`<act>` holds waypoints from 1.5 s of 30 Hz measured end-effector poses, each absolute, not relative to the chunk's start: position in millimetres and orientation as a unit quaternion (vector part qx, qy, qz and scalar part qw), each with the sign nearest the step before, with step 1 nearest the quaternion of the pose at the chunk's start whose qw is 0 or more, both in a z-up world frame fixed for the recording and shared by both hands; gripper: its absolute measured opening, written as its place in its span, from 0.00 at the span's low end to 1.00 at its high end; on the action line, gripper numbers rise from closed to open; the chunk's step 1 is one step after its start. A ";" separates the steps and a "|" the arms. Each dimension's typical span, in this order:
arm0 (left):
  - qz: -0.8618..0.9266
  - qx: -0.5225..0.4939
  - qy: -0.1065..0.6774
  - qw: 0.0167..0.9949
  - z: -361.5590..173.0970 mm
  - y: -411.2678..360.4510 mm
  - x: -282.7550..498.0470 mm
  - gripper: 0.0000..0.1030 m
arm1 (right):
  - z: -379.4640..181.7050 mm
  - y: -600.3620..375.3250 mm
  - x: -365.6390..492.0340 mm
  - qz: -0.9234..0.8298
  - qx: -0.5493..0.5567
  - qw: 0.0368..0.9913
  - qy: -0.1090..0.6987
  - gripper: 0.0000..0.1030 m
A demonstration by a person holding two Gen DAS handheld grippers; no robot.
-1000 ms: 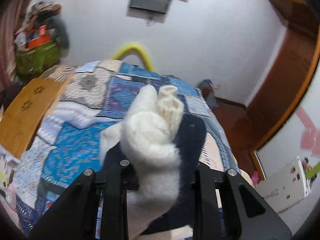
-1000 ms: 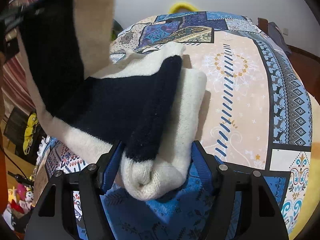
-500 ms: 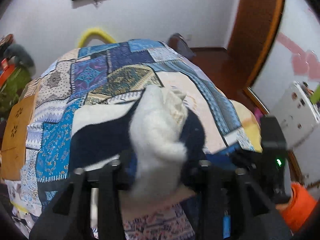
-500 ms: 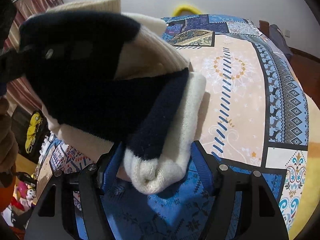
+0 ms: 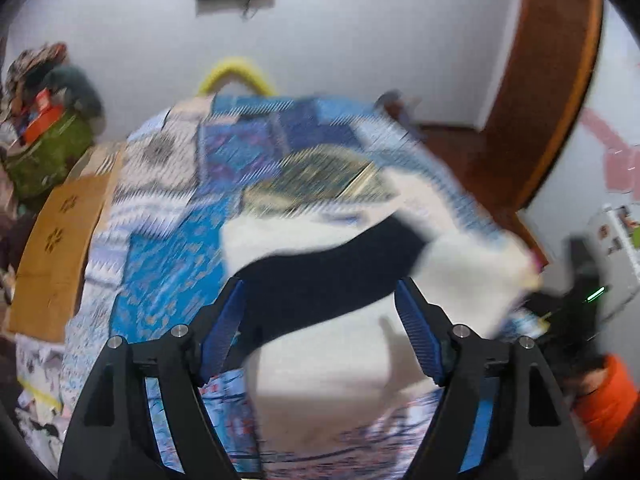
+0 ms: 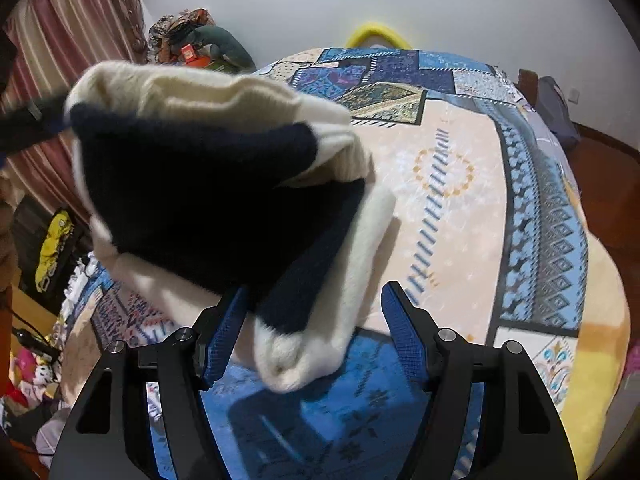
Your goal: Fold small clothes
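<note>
Cream-and-navy knit garment [image 6: 224, 216], perhaps a small sweater, folded over itself near the near-left edge of the patchwork bedspread [image 6: 472, 184]. Right gripper [image 6: 314, 332] fingers wide, straddling the folded end, apparently not pinching. Left gripper [image 5: 320, 332] fingers wide too, view blurred. Best now: press the top flap flat, align edges, withdraw straight back without snagging knit.

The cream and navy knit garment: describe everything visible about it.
The knit garment is a thick, fuzzy piece in cream with broad navy bands and a ribbed cream edge. It is partly folded, its upper layer lifted and doubled over the lower one, which lies on the patterned bedspread. A rolled cream end sits between the open fingers of the right gripper; the left gripper is open around it too.
</note>
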State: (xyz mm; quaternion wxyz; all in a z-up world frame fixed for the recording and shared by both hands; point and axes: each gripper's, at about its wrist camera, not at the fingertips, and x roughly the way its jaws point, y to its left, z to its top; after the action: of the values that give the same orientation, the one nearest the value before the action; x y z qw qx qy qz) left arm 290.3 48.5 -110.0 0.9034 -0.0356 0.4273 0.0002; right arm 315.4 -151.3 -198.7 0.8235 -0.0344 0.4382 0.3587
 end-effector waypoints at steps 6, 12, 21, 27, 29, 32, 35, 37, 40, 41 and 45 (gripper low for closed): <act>-0.024 -0.103 0.487 0.867 -172.7 76.9 292.8 0.74 | -205.2 -142.6 348.3 0.363 -0.044 0.813 0.454 0.64; -0.039 -0.109 0.473 0.874 -181.0 76.5 284.3 0.76 | -198.8 -130.8 383.5 0.353 -0.075 0.825 0.434 0.64; -0.043 -0.091 0.463 0.881 -182.0 66.2 276.5 0.78 | -155.1 -168.5 374.2 0.285 -0.013 0.876 0.389 0.64; -0.034 -0.077 0.456 0.886 -177.5 58.8 269.4 0.78 | -136.3 -152.1 339.7 0.350 -0.014 0.848 0.397 0.71; -0.034 -0.073 0.453 0.888 -173.8 57.3 264.3 0.78 | -131.7 -140.2 326.9 0.373 -0.014 0.839 0.396 0.71; -0.042 -0.074 0.440 0.894 -162.5 60.1 253.0 0.77 | -134.7 -118.9 319.1 0.395 -0.024 0.826 0.401 0.71; -0.030 -0.072 0.425 0.902 -149.1 68.8 240.7 0.77 | -148.3 -103.7 315.7 0.399 -0.041 0.816 0.415 0.71; -0.014 -0.068 0.419 0.905 -144.2 76.2 234.4 0.77 | -160.8 -98.7 316.2 0.399 -0.040 0.805 0.437 0.53; -0.007 -0.079 0.428 0.900 -146.1 90.5 229.4 0.77 | -173.4 -100.7 315.9 0.403 -0.026 0.793 0.456 0.32; -0.007 -0.083 0.431 0.899 -147.3 93.0 227.3 0.77 | -172.9 -102.9 313.6 0.401 -0.025 0.798 0.450 0.30; -0.032 -0.089 0.435 0.895 -154.2 92.8 212.4 0.77 | -159.3 -106.9 303.8 0.402 -0.022 0.808 0.431 0.23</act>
State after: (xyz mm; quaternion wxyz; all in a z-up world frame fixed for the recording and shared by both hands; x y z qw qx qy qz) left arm 212.4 92.8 -154.2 0.8953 -0.0885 0.4354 -0.0315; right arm 303.8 -106.9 -159.3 0.8077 -0.0216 0.4307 0.4021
